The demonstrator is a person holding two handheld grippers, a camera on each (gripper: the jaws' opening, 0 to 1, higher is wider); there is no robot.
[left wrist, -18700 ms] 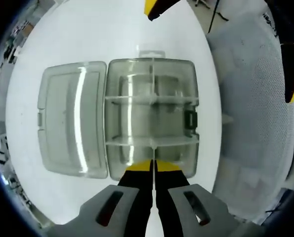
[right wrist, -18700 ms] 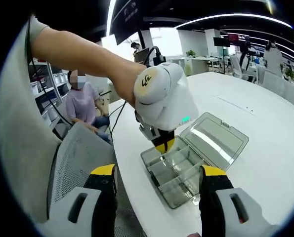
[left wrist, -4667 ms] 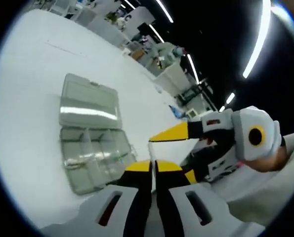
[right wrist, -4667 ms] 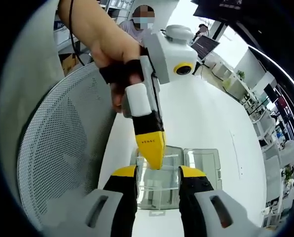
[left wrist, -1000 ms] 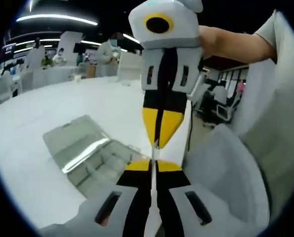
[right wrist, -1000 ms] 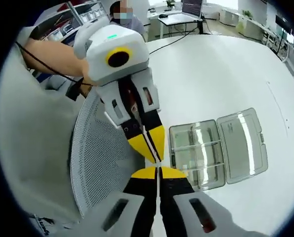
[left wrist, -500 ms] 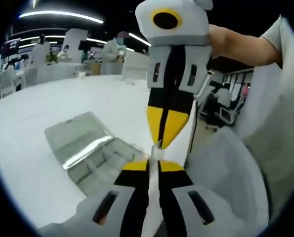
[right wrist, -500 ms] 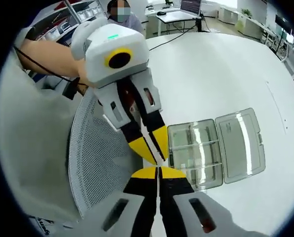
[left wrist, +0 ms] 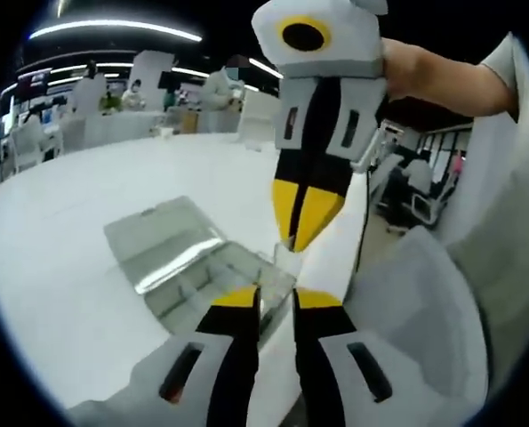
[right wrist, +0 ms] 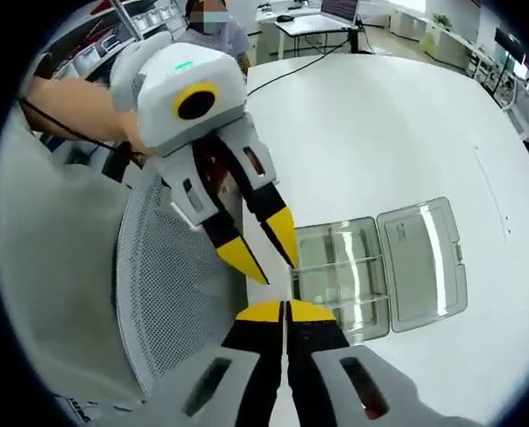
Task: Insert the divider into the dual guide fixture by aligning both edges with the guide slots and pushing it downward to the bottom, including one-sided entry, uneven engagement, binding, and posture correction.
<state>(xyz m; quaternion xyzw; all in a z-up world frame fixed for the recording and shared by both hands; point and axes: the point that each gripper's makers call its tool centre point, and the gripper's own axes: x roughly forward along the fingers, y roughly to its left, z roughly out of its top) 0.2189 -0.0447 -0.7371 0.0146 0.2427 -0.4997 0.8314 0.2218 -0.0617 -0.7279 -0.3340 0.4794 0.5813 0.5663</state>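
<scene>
Above the tabletop's near edge, the right claw pinches the thin clear divider while the left claw gapes empty; carried tilted, it could jam in the open box.

clear box, white table, yellow-tipped fingers

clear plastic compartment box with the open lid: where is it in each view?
Left gripper view: the clear plastic compartment box lies left of centre, just past the left claw.
Right gripper view: it lies right of centre, lid outward.
Shared landmark: the white table beneath it.
</scene>
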